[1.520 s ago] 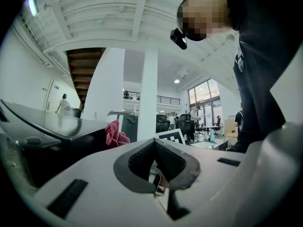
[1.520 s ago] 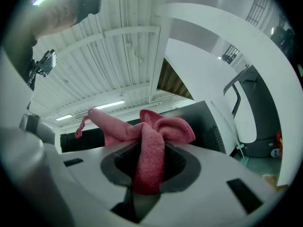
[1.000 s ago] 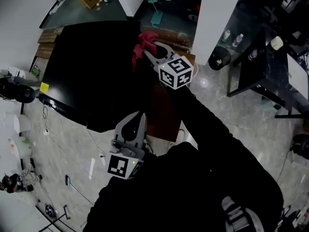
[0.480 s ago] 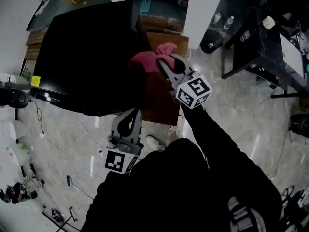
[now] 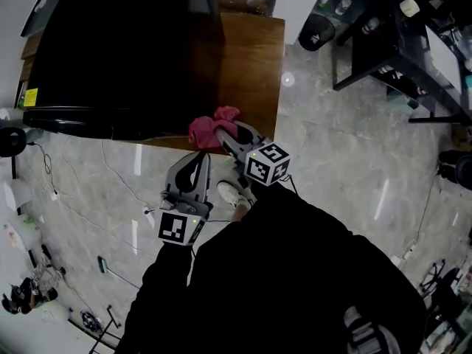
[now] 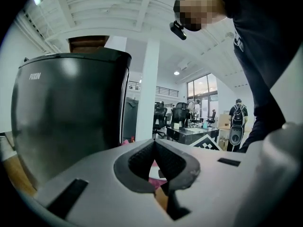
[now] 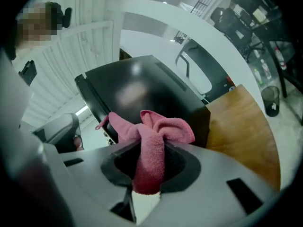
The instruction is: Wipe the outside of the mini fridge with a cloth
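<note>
Grey marbled floor (image 5: 332, 146). The right gripper (image 5: 220, 133) grips a pink terry cloth (image 5: 203, 128) beside the glossy black mini fridge (image 5: 110, 50). The left gripper (image 5: 201, 158) is clenched and empty.

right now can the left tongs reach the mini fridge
Probably yes: the left tongs point at the mini fridge with nothing between. They're shut and empty, though; the pink cloth is in the right tongs.

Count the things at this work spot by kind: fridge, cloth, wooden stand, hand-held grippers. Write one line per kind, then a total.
Black mini fridge: 1
Wooden stand under it: 1
Hand-held grippers: 2, the left hand-held gripper and the right hand-held gripper
Pink cloth, clamped in the right hand-held gripper: 1
Total: 5
</note>
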